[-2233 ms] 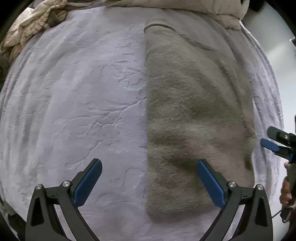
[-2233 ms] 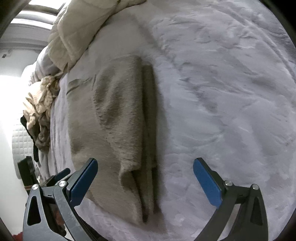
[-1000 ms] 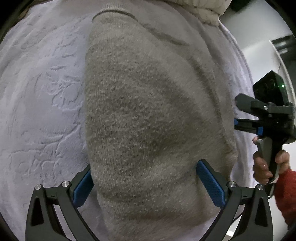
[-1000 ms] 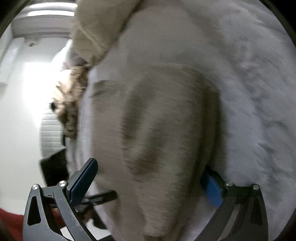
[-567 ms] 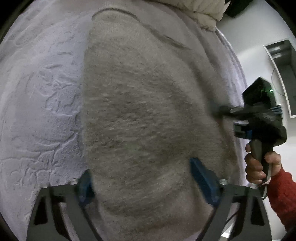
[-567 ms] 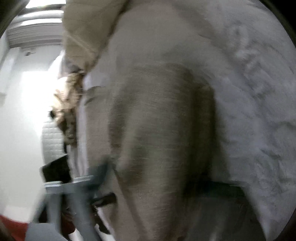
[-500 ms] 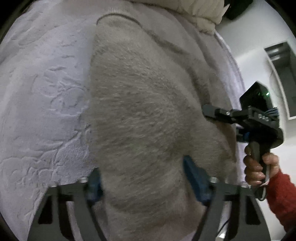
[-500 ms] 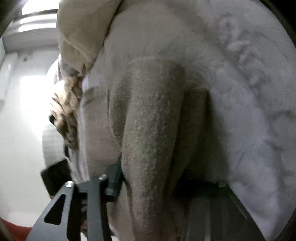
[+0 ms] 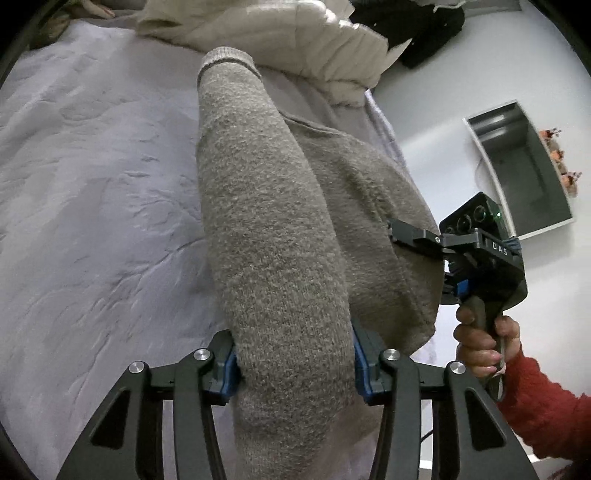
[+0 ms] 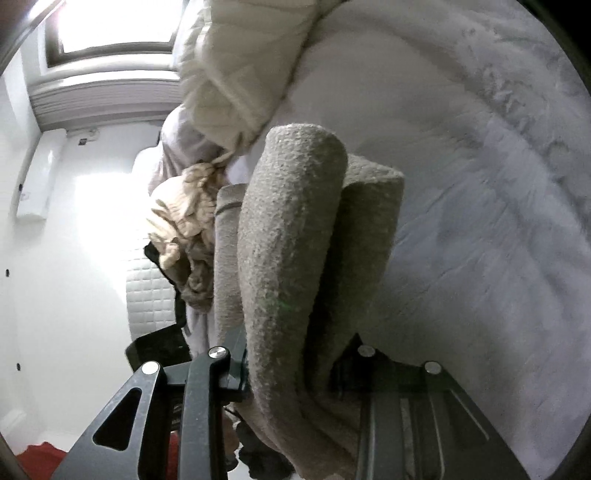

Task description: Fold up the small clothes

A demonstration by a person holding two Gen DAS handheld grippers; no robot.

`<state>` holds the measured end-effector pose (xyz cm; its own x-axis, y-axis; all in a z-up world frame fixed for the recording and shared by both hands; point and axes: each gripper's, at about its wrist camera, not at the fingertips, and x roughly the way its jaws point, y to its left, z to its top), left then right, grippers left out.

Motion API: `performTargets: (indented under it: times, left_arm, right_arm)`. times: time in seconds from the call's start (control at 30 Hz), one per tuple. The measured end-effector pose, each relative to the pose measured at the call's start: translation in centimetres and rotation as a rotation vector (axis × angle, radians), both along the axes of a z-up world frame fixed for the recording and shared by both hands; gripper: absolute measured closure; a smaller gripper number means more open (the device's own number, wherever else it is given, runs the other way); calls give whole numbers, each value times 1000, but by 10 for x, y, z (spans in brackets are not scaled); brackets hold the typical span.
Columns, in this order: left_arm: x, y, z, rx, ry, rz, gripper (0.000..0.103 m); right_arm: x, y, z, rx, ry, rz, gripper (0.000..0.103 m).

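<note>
Clearly the thick grey-brown knitted garment (image 9: 273,236) is soft and floppy: it sags in a heavy fold where it is lifted at the near edge of the pale lilac textured bedspread (image 9: 92,192), its ribbed far end trailing on the bed. The left gripper (image 9: 291,363) has its blue-padded jaws clamped on one bunched side of the near hem, and the right gripper (image 10: 288,373) is clamped on the other side, both biting several layers. I judge the wool light but bulky, unlikely to slip, best held at the corners. Open bedspread lies to the left for laying it down; a cream quilted duvet (image 9: 280,33) crowds the far end, and the mattress edge drops off on the right.
</note>
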<state>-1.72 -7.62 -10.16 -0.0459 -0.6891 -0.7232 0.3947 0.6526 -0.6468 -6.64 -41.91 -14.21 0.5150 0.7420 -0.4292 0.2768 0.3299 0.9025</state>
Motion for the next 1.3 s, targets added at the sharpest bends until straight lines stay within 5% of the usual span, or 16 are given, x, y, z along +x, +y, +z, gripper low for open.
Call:
performTargets:
  times: [0.4,0.57,0.73,0.87,0.97,1.17,1.23,1.3]
  left_arm:
    - [-49,114,58,52,-41,16,54]
    - [-66,155,35,128,-52,49,54]
    - [-68,169,-21,350,-65,97,49]
    - [-69,188,-28,332,-52,158,27]
    - [-70,190,-24,364,-92,146,26]
    - [-91,217,-3,419,-124,128,26]
    - [-91,209,-1,439,-140,133,25]
    - [-92,210,5,466,-169,136,1]
  right_arm:
    - [-38,113,46,73,-51,42,69]
    - [-37,158,23,75,-28,81,69]
    - [-26,179,-25,-142,115,138,69]
    - [-26,177,-39,-342,157,184,61]
    - [-34,173,-31,-465,182,178,45]
    - [-61,164,-6,-579,254,122,43]
    - [-64,176,10,-584,225,132,50]
    - [-75,187,23,-569,195,161,52]
